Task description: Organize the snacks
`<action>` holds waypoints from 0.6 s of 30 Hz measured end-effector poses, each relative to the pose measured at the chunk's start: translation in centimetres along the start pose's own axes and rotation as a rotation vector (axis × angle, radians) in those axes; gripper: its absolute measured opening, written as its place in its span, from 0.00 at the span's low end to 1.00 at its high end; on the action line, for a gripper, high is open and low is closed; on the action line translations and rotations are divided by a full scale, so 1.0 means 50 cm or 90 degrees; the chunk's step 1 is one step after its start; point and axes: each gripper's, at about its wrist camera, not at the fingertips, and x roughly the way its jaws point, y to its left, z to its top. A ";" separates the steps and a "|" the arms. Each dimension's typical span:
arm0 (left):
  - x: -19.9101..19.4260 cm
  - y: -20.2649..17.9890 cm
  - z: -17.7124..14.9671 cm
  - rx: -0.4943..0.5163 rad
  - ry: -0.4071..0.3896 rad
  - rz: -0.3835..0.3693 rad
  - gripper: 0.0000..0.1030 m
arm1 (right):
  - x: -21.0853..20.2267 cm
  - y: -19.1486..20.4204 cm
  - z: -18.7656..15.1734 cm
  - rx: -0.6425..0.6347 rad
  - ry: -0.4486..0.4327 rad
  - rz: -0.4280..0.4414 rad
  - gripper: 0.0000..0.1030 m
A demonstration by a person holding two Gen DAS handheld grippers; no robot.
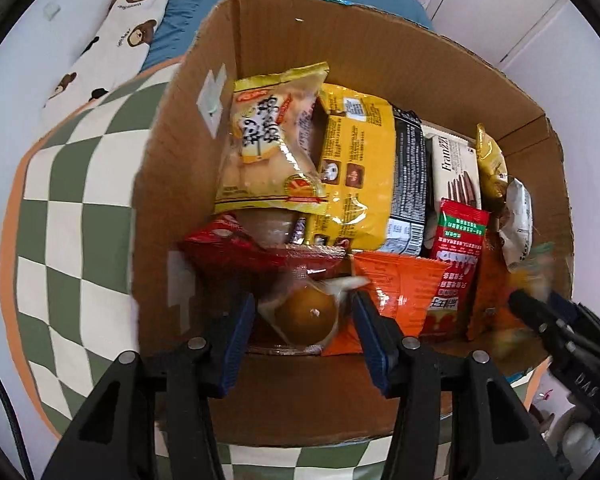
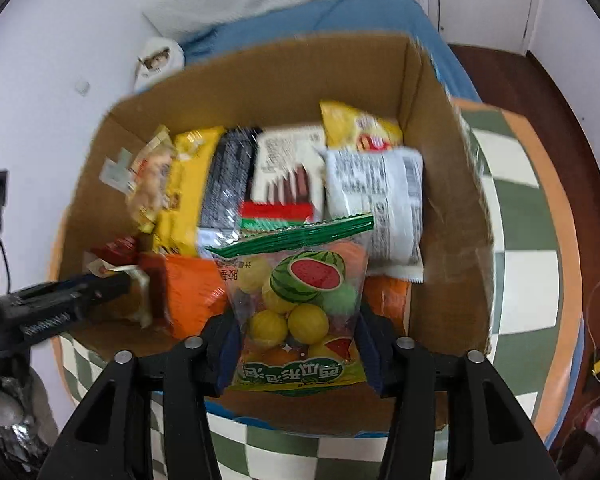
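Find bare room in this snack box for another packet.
Bare cardboard shows only along the left wall, beside the red packet, toward the near corner. Packets crowd the middle, back and right.

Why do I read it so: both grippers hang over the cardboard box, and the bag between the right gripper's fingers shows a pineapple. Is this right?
Not fully. The bag between the right gripper fingers shows a watermelon, not a pineapple; the right wrist view shows it. Both grippers do hang over the cardboard box.
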 end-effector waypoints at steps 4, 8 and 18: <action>-0.001 -0.010 -0.004 0.000 -0.012 0.007 0.84 | -0.007 -0.005 -0.004 0.002 -0.011 -0.023 0.93; -0.023 -0.017 -0.015 -0.004 -0.045 0.012 0.88 | -0.031 -0.002 -0.009 -0.013 -0.031 -0.048 0.95; -0.081 -0.042 -0.049 0.026 -0.101 0.039 1.00 | -0.088 0.007 -0.034 -0.035 -0.080 -0.101 0.97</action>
